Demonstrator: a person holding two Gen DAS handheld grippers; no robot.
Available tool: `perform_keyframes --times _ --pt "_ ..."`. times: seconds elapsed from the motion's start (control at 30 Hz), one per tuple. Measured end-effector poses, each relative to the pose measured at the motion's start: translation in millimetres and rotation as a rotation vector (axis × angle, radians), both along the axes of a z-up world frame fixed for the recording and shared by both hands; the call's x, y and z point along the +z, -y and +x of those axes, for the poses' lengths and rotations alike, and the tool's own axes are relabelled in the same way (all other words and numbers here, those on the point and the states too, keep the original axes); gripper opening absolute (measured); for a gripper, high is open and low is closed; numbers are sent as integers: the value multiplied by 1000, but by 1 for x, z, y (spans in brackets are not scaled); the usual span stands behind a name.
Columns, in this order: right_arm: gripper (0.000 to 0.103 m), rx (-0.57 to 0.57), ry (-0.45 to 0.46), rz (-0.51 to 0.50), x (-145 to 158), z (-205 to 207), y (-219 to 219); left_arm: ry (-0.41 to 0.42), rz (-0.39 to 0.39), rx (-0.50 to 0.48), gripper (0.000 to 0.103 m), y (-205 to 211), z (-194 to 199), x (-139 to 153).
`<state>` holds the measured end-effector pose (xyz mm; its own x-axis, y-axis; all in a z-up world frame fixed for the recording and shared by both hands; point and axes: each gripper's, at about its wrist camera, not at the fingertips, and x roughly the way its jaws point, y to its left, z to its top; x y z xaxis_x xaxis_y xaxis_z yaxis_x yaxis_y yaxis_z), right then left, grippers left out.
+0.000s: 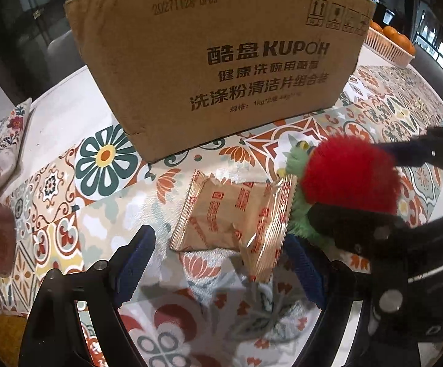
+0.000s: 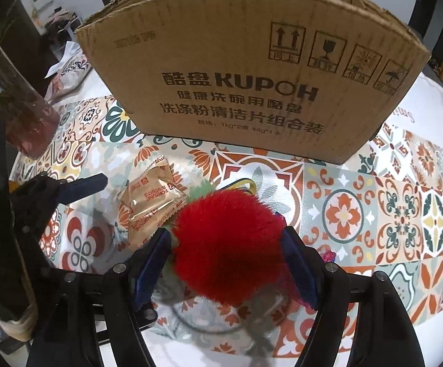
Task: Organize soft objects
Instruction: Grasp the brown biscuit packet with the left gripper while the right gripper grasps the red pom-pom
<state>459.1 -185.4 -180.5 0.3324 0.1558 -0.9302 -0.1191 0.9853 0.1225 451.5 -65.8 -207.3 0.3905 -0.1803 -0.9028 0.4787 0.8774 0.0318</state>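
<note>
A fluffy red strawberry plush with green leaves sits between the fingers of my right gripper, which press its sides; it also shows in the left wrist view. A tan biscuit packet lies on the patterned tablecloth, touching the plush's leaves; it also shows in the right wrist view. My left gripper is open, its fingers on either side of the packet's near end, not touching it. A brown cardboard box stands open-topped just behind; it also shows in the right wrist view.
A floral pouch lies at the table's left edge. A basket of oranges stands at the back right. A reddish glass vase stands at the left. The patterned tablecloth stretches to the right.
</note>
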Motion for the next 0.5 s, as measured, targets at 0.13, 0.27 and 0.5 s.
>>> perform_keyframes --times 0.13,0.27,0.5 --pt "75 -14 -19 26 -6 5 5 -6 -17 12 83 0 7 -4" --pt "75 -21 -19 59 -9 7 7 -1 -27 13 74 3 12 -6" --pt "51 -23 6 80 -8 1 10 20 -42 12 54 3 12 -5"
